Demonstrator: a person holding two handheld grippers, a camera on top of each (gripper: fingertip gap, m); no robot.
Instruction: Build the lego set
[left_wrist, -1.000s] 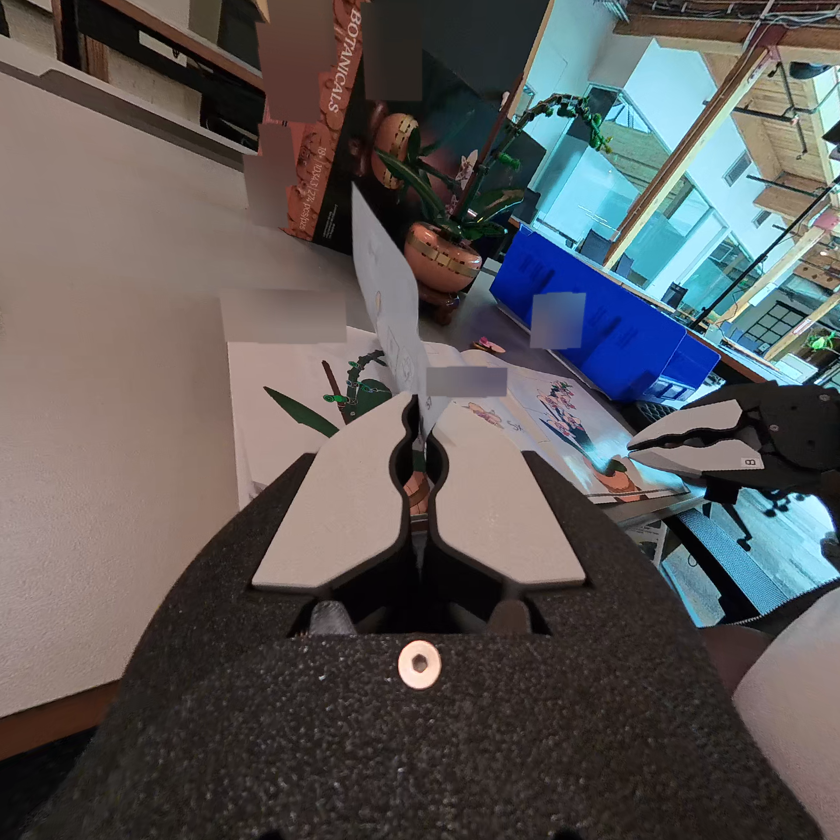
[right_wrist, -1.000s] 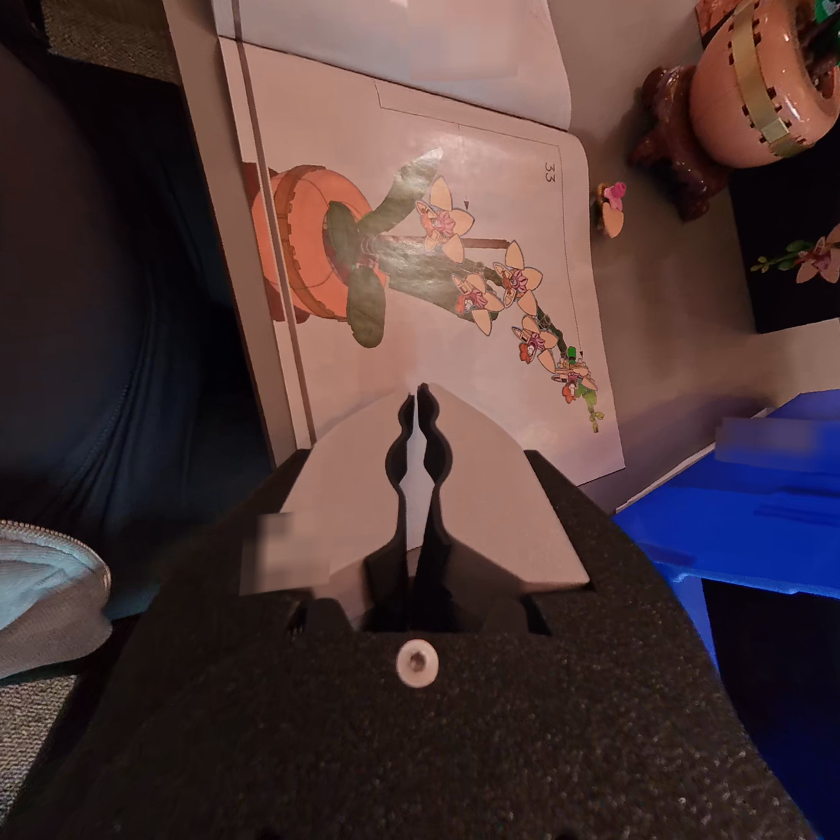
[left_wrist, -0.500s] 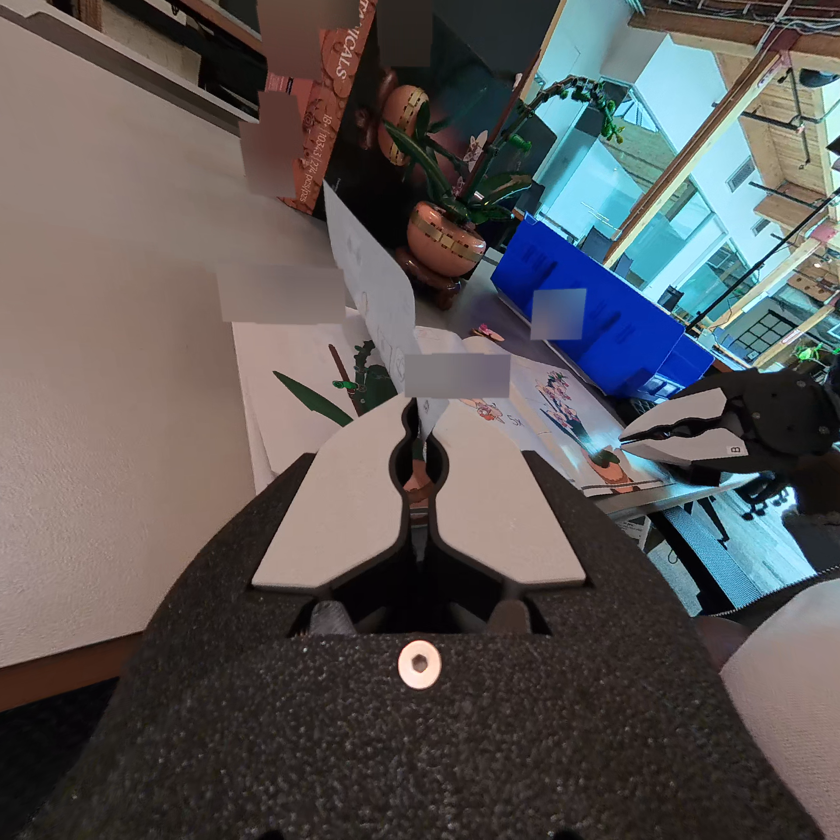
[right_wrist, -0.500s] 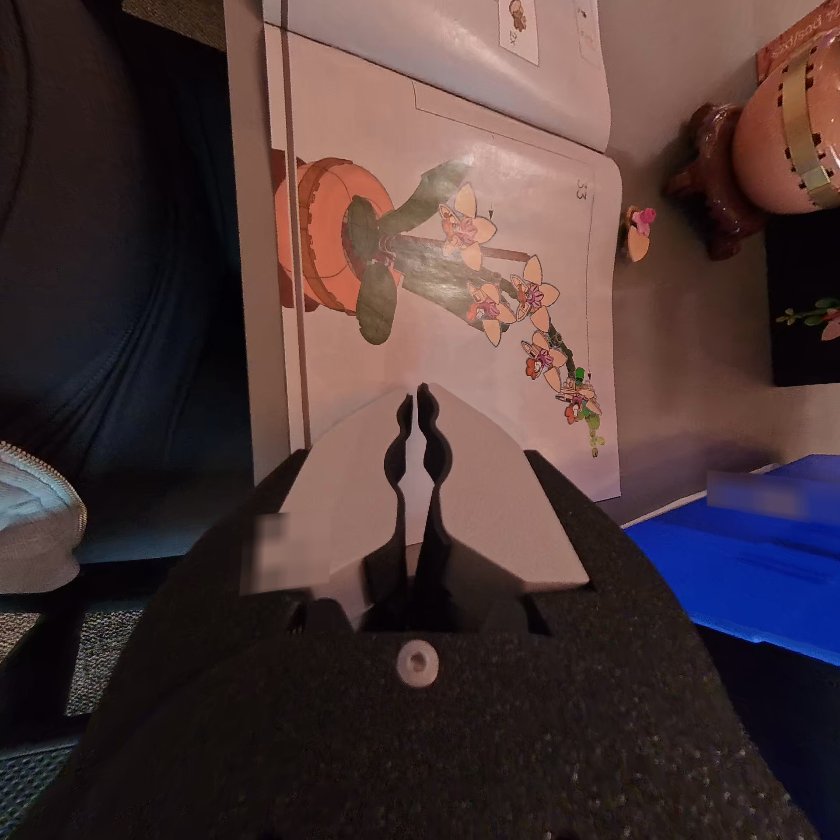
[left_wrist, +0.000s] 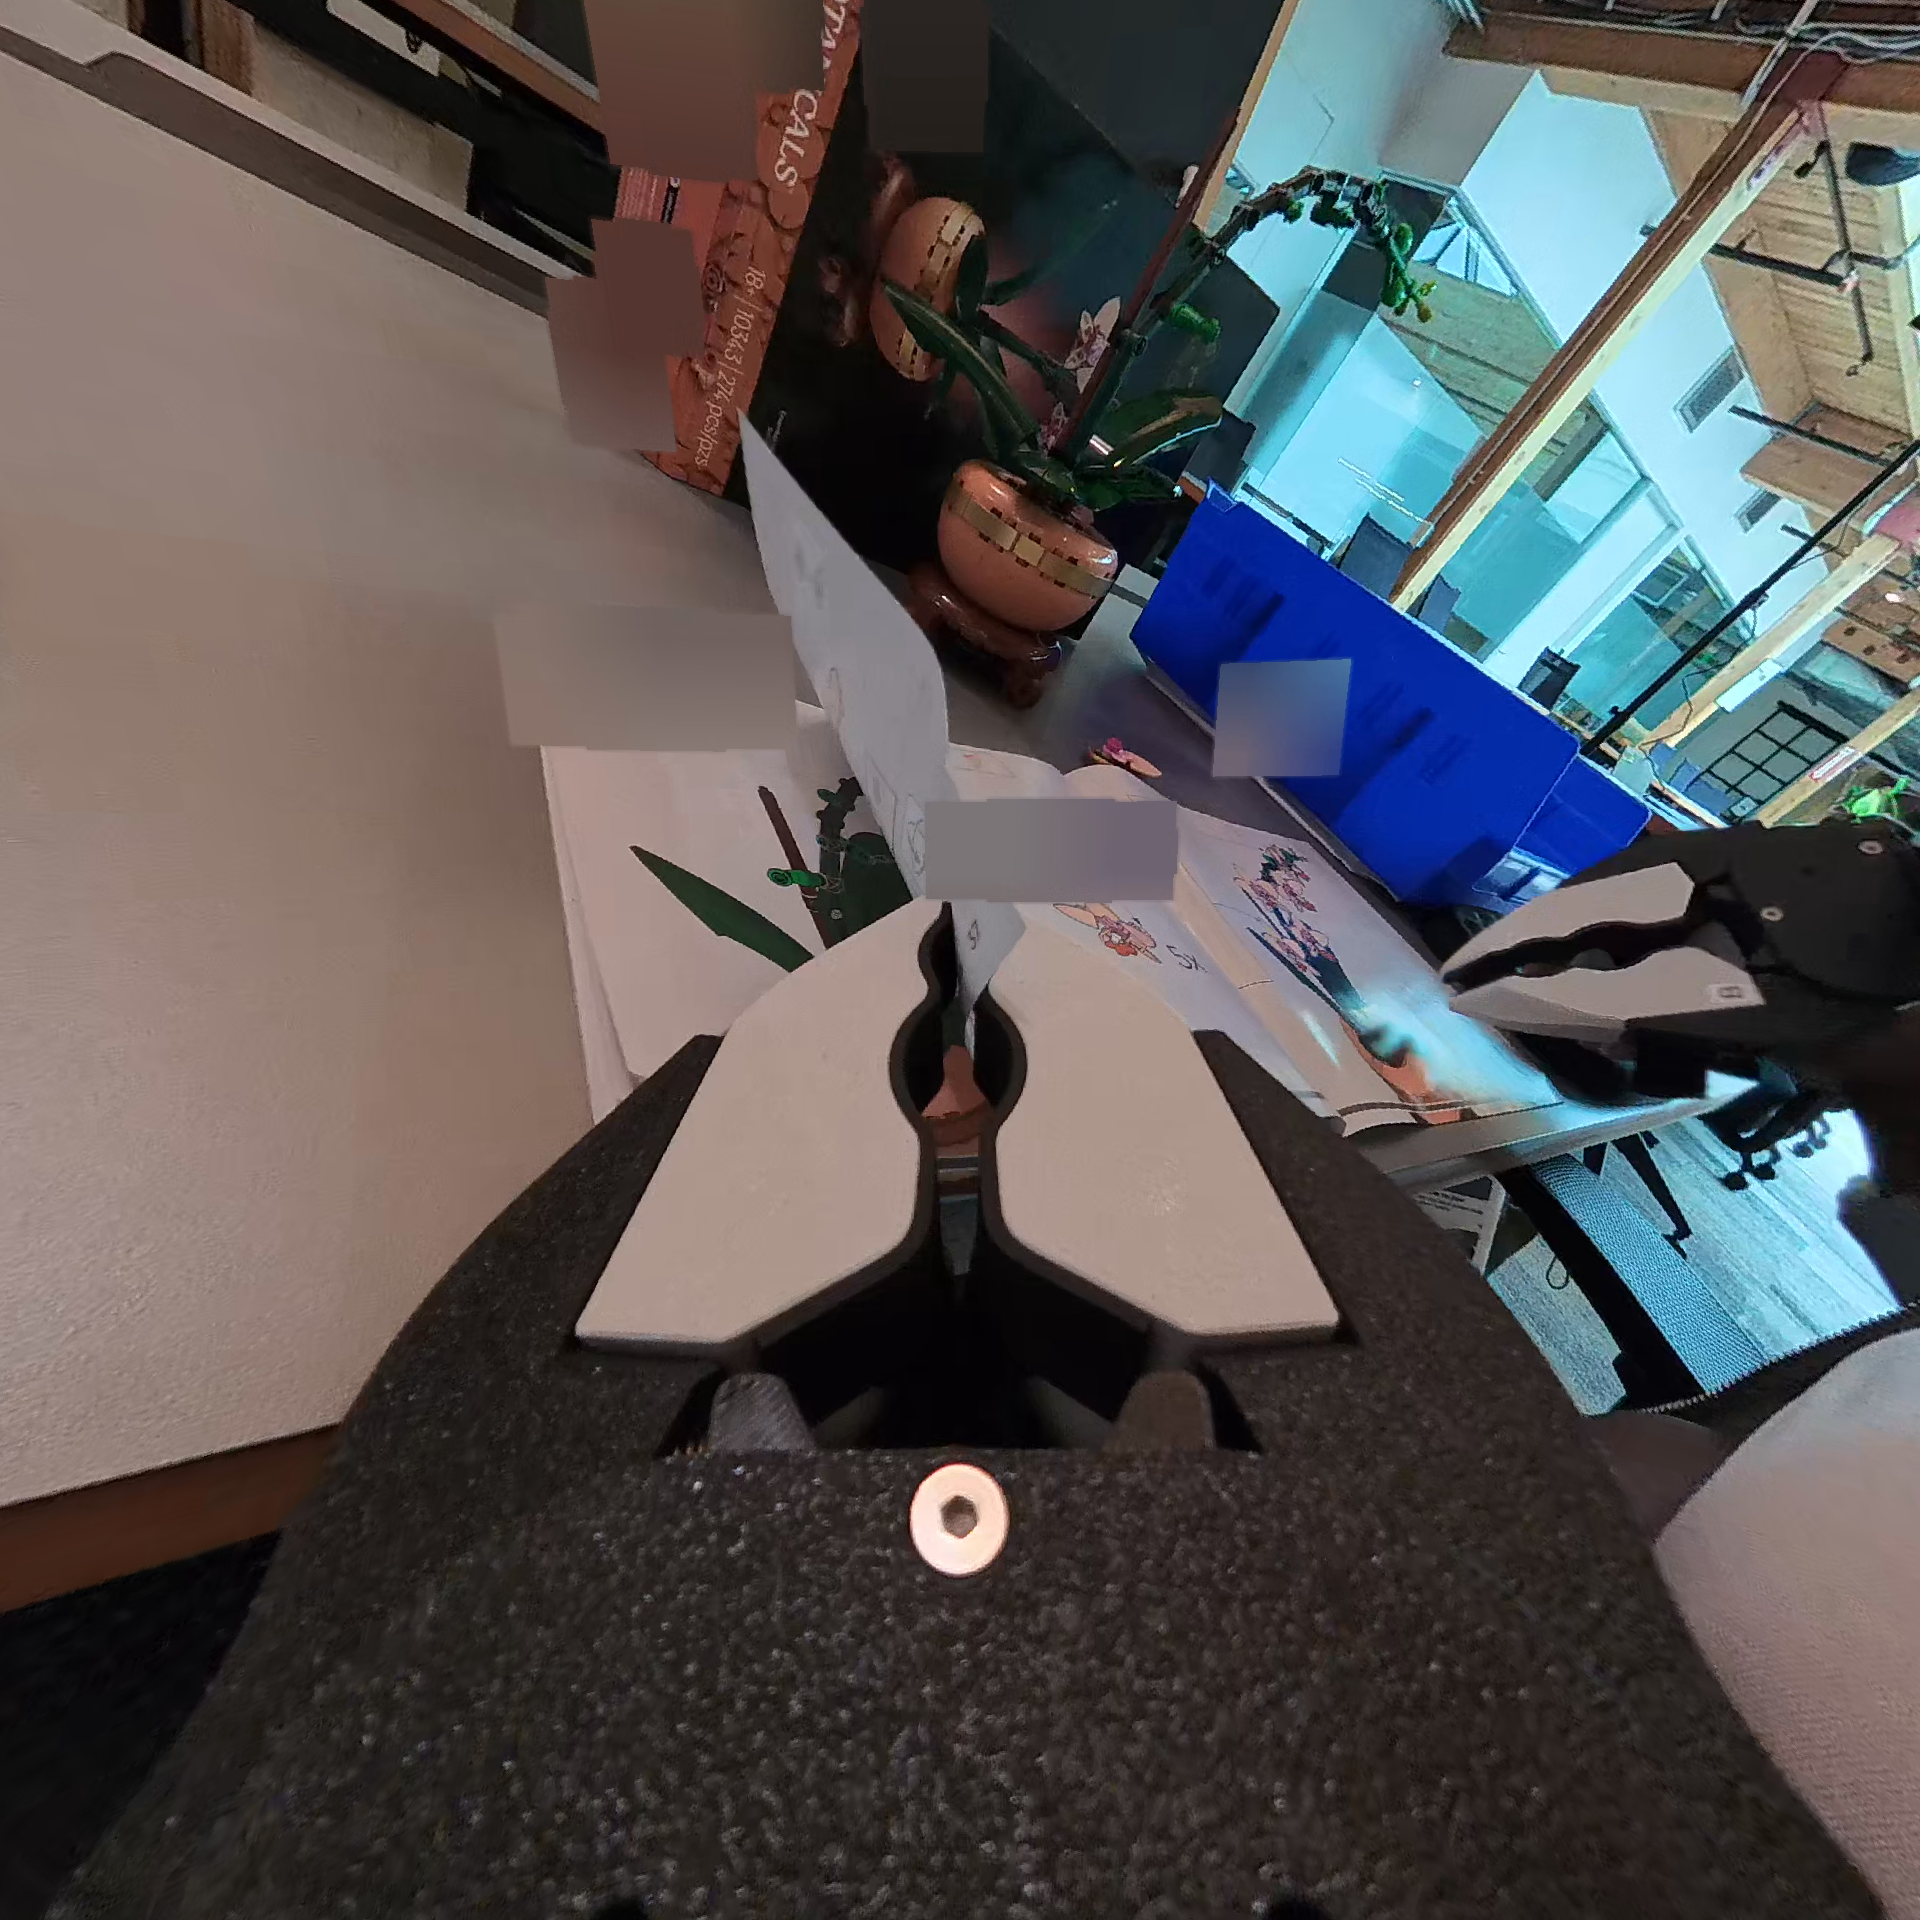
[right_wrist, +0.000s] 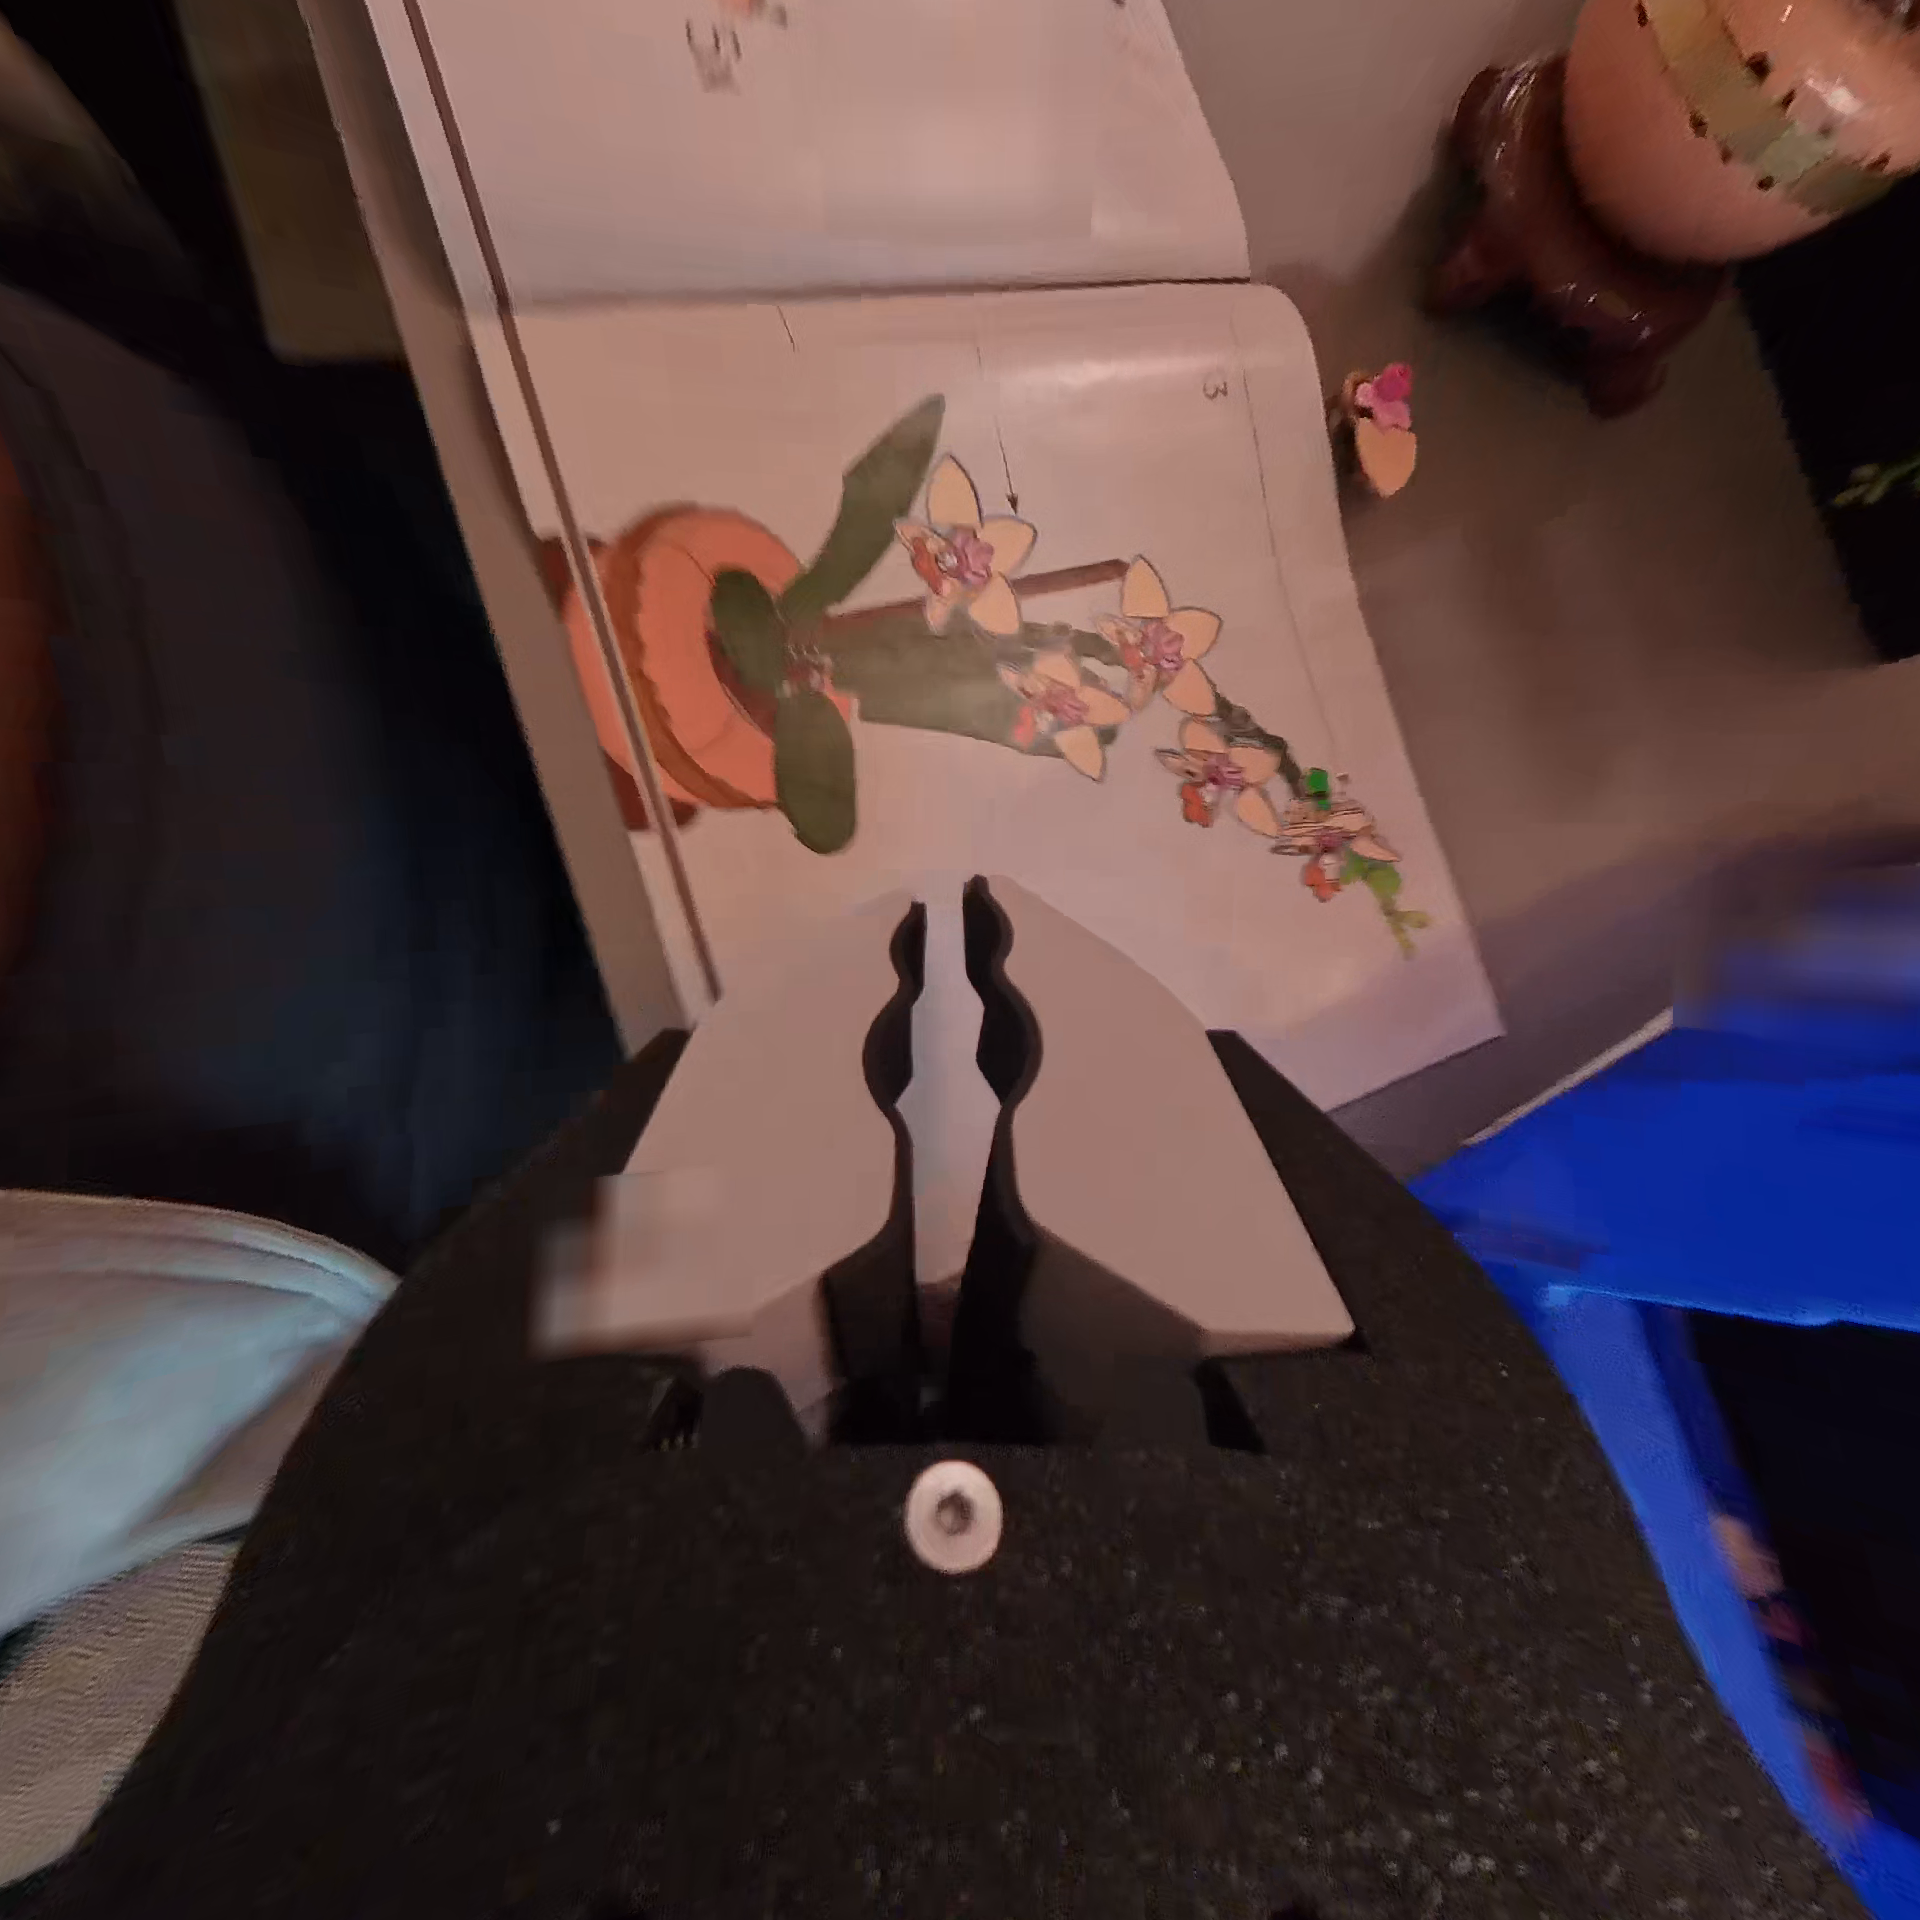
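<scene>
Left tongs (left_wrist: 966, 935), lower centre of the left wrist view: pinched on a single page (left_wrist: 862, 665) of the open instruction booklet (left_wrist: 1226, 935), page lifted upright above the spread. Right tongs (left_wrist: 1455, 982) at mid-right in that view, over the booklet's near corner, narrowly parted and empty. Only here: set's box (left_wrist: 790, 270) at top centre, green stem (left_wrist: 1340, 208) arching from the pink brick pot (left_wrist: 1023, 551), blue bin (left_wrist: 1382, 727) to the right, on the grey tabletop (left_wrist: 1091, 675).

Right wrist view, blurred: right tongs (right_wrist: 940, 899) at centre, slim gap between the tips, nothing gripped, above the orchid drawing. Clearer here: small loose flower piece (right_wrist: 1382, 436) at upper right, beside the page edge, apart from the pot (right_wrist: 1683, 135).
</scene>
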